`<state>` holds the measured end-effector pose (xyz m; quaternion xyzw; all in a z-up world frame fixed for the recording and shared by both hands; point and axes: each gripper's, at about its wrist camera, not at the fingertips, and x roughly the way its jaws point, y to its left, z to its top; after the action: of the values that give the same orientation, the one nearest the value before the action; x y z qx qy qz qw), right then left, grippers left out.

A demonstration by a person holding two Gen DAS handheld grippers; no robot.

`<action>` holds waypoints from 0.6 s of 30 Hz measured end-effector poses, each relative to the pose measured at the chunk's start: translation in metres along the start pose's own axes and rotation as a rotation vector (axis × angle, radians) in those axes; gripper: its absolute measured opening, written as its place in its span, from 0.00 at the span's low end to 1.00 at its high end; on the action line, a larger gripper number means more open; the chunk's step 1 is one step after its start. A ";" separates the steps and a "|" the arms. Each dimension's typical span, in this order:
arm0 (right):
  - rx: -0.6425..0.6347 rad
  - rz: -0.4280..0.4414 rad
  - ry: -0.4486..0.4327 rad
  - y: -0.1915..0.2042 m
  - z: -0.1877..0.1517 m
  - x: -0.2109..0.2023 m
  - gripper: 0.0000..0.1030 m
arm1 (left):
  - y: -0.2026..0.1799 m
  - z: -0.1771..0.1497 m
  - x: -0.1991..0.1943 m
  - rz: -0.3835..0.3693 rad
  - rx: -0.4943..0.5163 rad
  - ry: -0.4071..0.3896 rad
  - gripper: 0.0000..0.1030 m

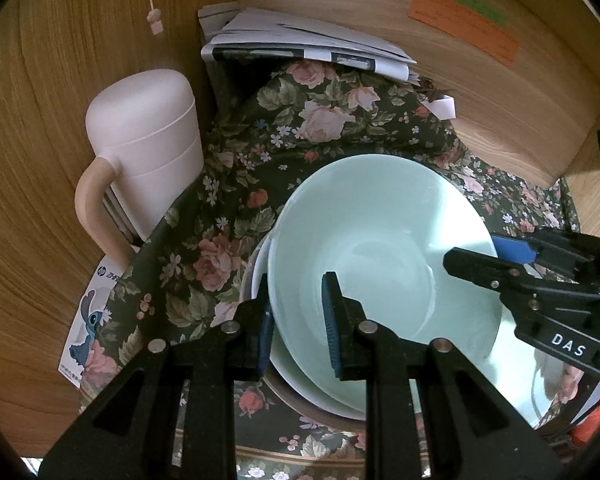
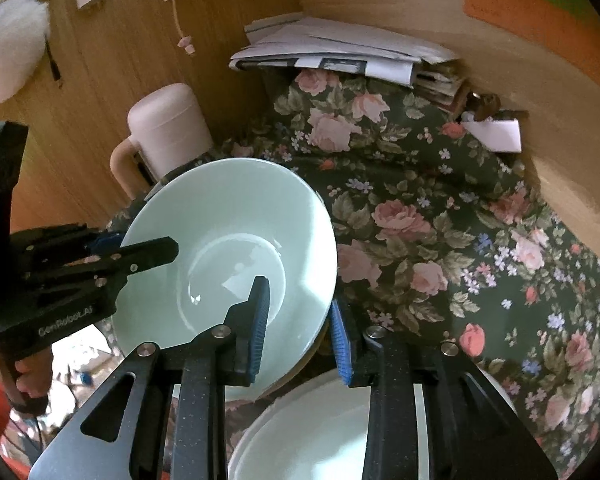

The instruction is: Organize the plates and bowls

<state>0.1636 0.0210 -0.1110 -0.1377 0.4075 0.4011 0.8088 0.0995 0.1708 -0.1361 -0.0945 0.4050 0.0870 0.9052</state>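
Observation:
A pale green bowl (image 1: 380,240) sits tilted on a stack with a white dish rim (image 1: 256,276) under it, on the floral cloth. My left gripper (image 1: 298,320) straddles the bowl's left rim, one finger inside and one outside, with gaps at the pads. My right gripper (image 2: 302,328) straddles the opposite rim of the same bowl (image 2: 228,240) the same way; it shows at the right of the left wrist view (image 1: 496,260). A second pale dish (image 2: 324,432) lies below my right gripper.
A pink lidded jug (image 1: 148,160) stands at the left against the wooden wall. A pile of papers (image 1: 300,44) lies at the back corner. The floral cloth (image 2: 440,240) covers the table to the right. Wooden walls close in left and behind.

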 end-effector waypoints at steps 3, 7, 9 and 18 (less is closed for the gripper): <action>-0.039 -0.030 -0.002 0.002 -0.002 -0.001 0.27 | -0.001 0.000 -0.001 0.003 0.008 0.001 0.22; -0.032 -0.032 -0.005 0.001 -0.005 -0.004 0.27 | -0.003 0.003 -0.004 0.012 0.023 0.000 0.22; -0.021 -0.027 -0.008 -0.001 -0.006 -0.005 0.28 | -0.004 0.005 -0.006 0.019 0.028 -0.002 0.22; 0.019 -0.009 -0.028 -0.004 -0.008 -0.009 0.44 | -0.015 0.014 -0.024 0.073 0.078 -0.085 0.53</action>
<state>0.1590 0.0093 -0.1096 -0.1260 0.3993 0.3953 0.8176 0.0971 0.1580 -0.1070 -0.0406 0.3723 0.1082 0.9209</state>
